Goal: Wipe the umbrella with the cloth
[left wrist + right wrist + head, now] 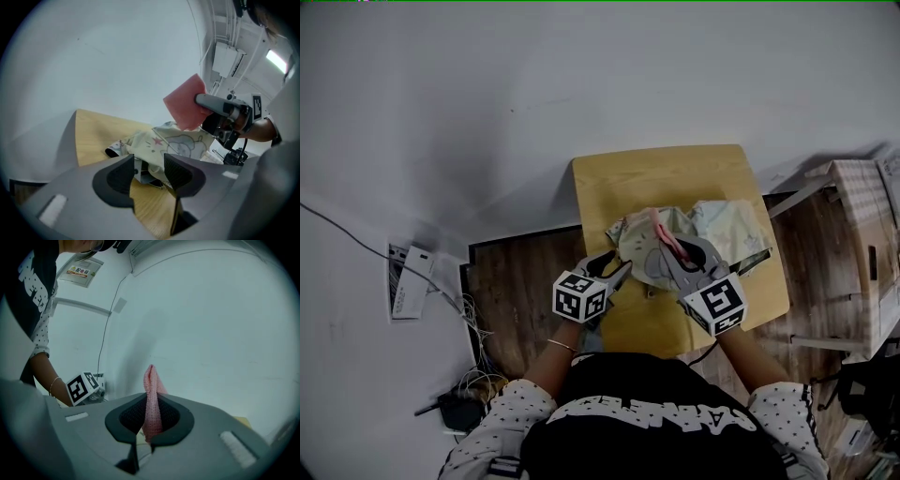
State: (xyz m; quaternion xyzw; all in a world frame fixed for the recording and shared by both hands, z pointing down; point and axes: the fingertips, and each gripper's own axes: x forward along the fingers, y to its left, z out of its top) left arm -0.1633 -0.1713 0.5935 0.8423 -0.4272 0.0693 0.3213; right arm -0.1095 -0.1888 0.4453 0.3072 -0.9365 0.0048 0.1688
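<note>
Wooden surface (656,173) by the wall carries the umbrella (727,225): folded, pale fabric w/ cartoon print, crumpled near the middle. Right gripper (152,420) hangs just above the umbrella, fingers clenched on the pink cloth (151,399), which sticks up past them. Left gripper (149,171) is at the umbrella's near edge, fingers spread & pinching nothing.

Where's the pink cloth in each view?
Head view: cloth at centre, over the umbrella.
Left gripper view: upper right of centre.
Right gripper view: bottom centre, sticking up between the jaws.
Landmark: the right claw, shut on it in all three.
</note>
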